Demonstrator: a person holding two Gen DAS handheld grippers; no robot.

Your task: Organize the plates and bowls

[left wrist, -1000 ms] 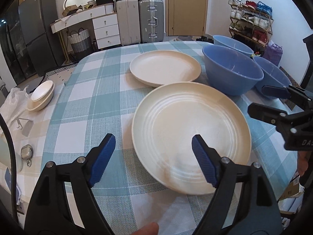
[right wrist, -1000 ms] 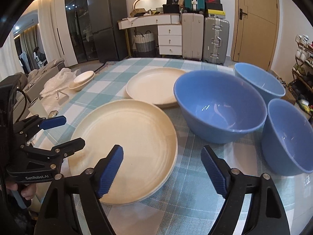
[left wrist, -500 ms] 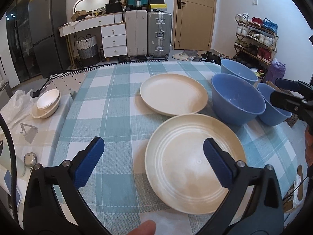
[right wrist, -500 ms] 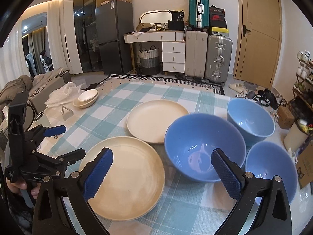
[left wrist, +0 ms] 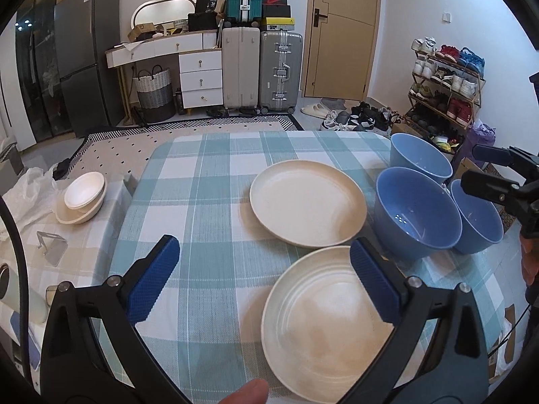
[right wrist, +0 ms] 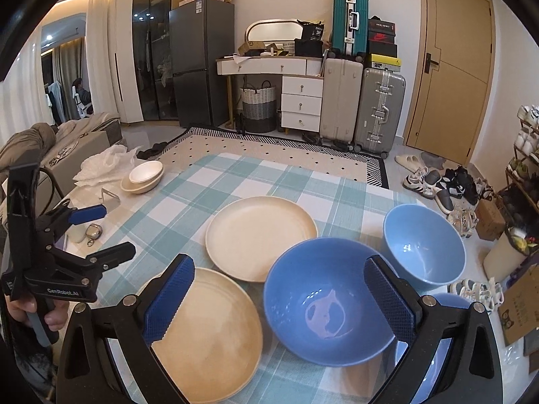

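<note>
Both sets of jaws stood wide apart and held nothing: the left gripper (left wrist: 264, 282) hung above the checked table (left wrist: 202, 181) just left of the near plate (left wrist: 323, 330), and the right gripper (right wrist: 278, 298) hung above the big bowl (right wrist: 330, 306). The far plate (left wrist: 308, 207) lay just behind the near plate. Two more bowls (right wrist: 422, 244) (left wrist: 476, 217) sat close beside the big bowl, toward the table's right edge.
</note>
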